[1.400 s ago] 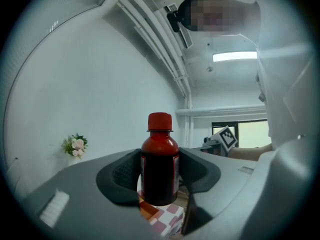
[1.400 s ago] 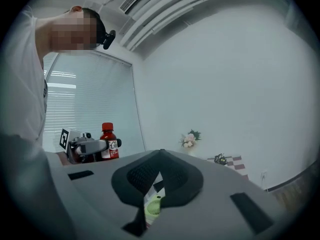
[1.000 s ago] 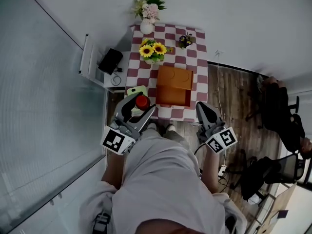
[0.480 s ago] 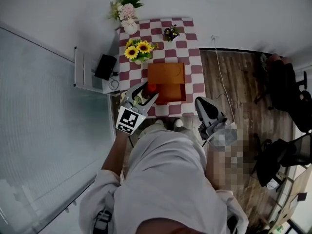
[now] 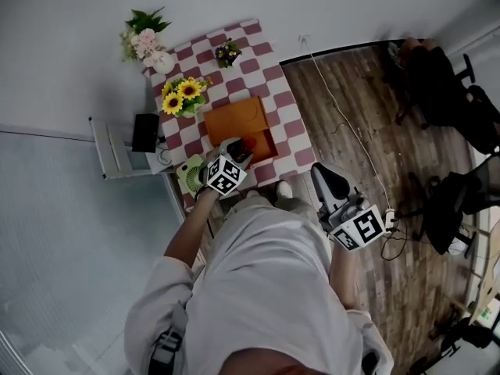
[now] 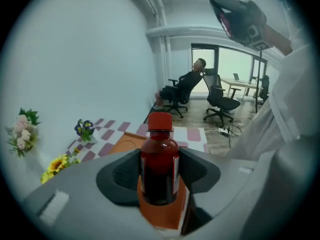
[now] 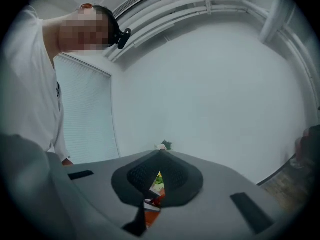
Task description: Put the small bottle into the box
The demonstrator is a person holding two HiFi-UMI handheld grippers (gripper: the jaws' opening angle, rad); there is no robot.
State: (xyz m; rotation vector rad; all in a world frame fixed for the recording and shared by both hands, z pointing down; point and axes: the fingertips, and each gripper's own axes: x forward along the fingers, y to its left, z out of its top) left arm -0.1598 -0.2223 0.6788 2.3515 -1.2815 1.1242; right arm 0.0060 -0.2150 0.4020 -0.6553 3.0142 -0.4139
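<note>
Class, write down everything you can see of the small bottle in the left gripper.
The small bottle is dark red and glossy, with a bright red cap and a pale label round its body. It stands upright, clamped at mid-body between the left gripper's dark pads, held above the near edge of the orange box.

Bottle [image 6: 159, 166]: glossy, smooth; cap [image 6: 160, 121] looks plastic. Pads [image 6: 120, 175]: matt black, finely textured. Box [image 5: 234, 119]: matt, smooth. Floor [image 5: 351, 116], right of frame: wood planks. Table cover [image 5: 285, 100]: cloth.
</note>
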